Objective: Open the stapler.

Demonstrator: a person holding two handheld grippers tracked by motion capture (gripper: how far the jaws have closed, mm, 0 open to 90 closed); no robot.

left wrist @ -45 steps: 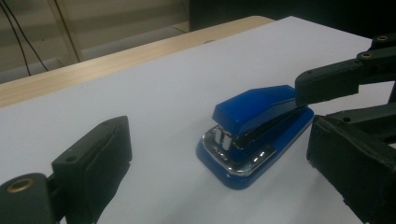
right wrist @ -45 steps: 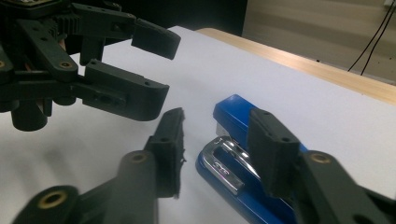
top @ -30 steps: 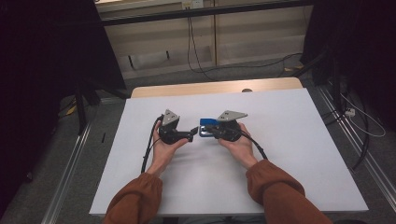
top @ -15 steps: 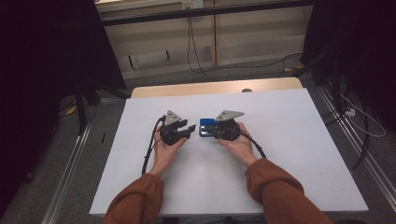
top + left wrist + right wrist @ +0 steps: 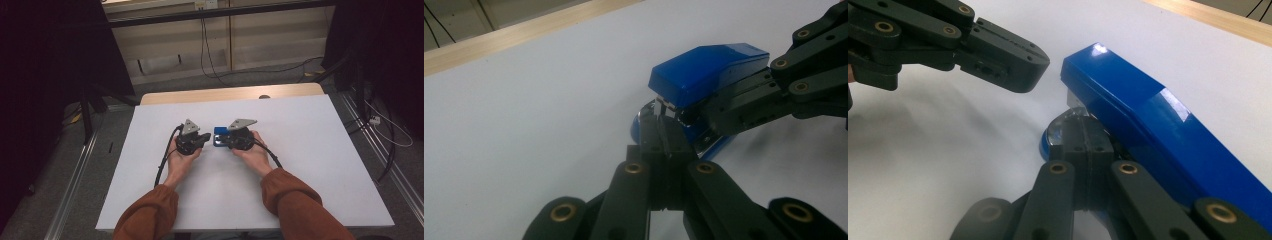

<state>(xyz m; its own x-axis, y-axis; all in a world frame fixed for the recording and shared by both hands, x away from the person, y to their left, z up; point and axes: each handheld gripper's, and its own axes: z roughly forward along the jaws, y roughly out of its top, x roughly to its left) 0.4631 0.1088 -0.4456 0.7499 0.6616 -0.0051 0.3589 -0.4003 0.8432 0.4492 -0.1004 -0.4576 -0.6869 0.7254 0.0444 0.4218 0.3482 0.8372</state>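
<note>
A blue stapler (image 5: 218,132) lies on the white table (image 5: 310,165) between my two grippers. Its blue top (image 5: 709,70) stands a little above its base (image 5: 1050,140). My left gripper (image 5: 661,120) has just been closing and is now shut with nothing between its jaws. Its tips (image 5: 1040,65) point at the stapler's front end from close by. My right gripper (image 5: 1083,125) is shut, its jaws lying together under the blue top (image 5: 1168,130) beside the metal front. Whether they pinch any part of the stapler I cannot tell.
The white sheet ends at a strip of wooden table edge (image 5: 230,94) at the back. Cables (image 5: 210,55) and dark stands are on the floor beyond. A person's forearms in rust-coloured sleeves (image 5: 145,215) come in from the bottom.
The left gripper's jaws, open a second ago, have closed together in front of the stapler. Both hands and the stapler have stayed in place.
</note>
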